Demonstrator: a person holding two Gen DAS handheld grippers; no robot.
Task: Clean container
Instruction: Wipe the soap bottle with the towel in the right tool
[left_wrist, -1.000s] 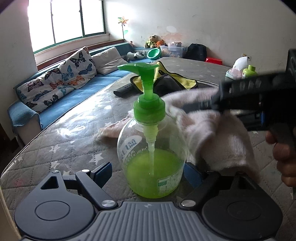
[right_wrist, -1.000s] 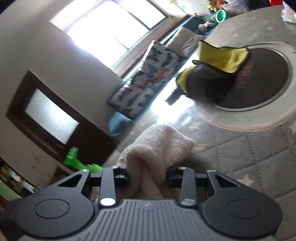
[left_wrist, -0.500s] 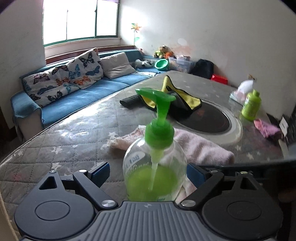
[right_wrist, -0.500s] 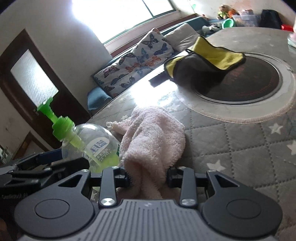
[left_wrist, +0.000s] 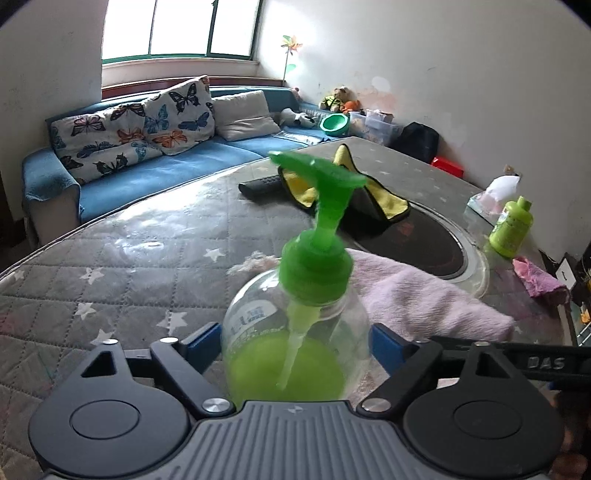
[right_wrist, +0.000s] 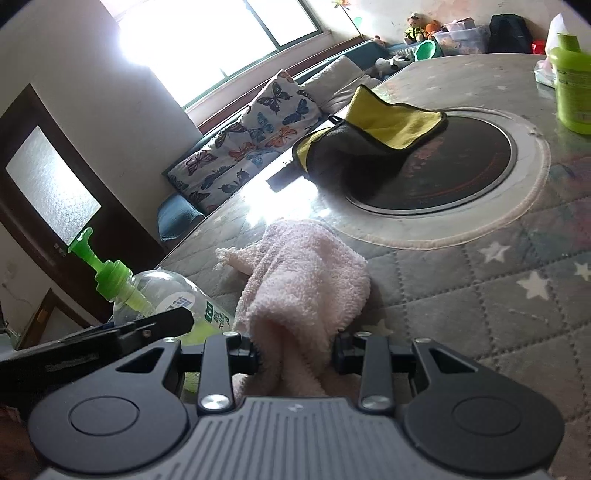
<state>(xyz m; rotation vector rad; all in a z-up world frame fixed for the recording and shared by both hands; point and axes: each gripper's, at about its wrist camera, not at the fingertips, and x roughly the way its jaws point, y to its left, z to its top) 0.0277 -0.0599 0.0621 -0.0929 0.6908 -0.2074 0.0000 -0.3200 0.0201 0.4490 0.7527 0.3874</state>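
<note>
Lowered pink towel (right_wrist: 295, 295) lies beside held pump bottle (left_wrist: 295, 339).

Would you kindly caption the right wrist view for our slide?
Right gripper clamps a fluffy pink towel on the quilted grey table, beside a clear pump bottle of green liquid.

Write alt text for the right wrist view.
The right gripper pinches a pink towel lying on a grey quilted table. At left, a clear pump bottle of green liquid; beyond, a yellow-and-black cloth.
</note>
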